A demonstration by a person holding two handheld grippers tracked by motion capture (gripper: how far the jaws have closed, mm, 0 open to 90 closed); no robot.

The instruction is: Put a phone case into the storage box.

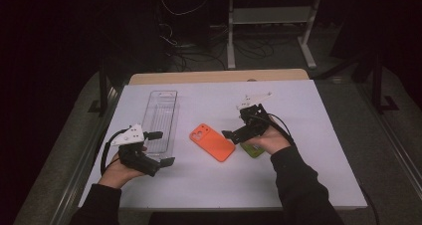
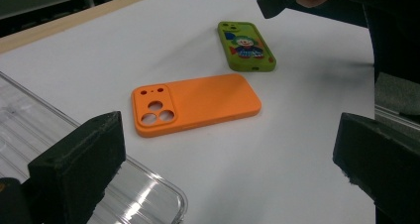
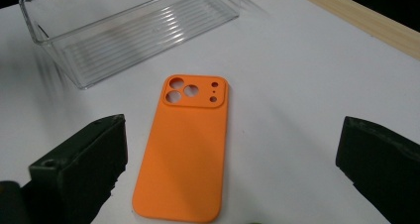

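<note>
Your two hands come in from the near edge of the white surface (image 1: 298, 175), each holding a gripper with its fingers spread wide and nothing between them. Your left gripper (image 1: 160, 148) hovers over the near end of the clear tray (image 1: 160, 116), which lies lengthwise at the left side of the surface; in the left gripper view a corner of that tray sits just under the left finger (image 2: 79, 159). Your right gripper (image 1: 234, 128) hangs right of centre, just beside the orange phone case (image 1: 212, 142) and aimed toward it. That orange phone case lies flat in the middle of the surface, back side up, camera holes toward the tray, between your two grippers and touching neither. In the right gripper view it lies between the open fingers (image 3: 84, 159), its near end closest to the camera. A green phone case (image 2: 246, 46) with a cartoon print lies just past the orange one, under your right hand (image 1: 271, 141) and apart from the orange case.
</note>
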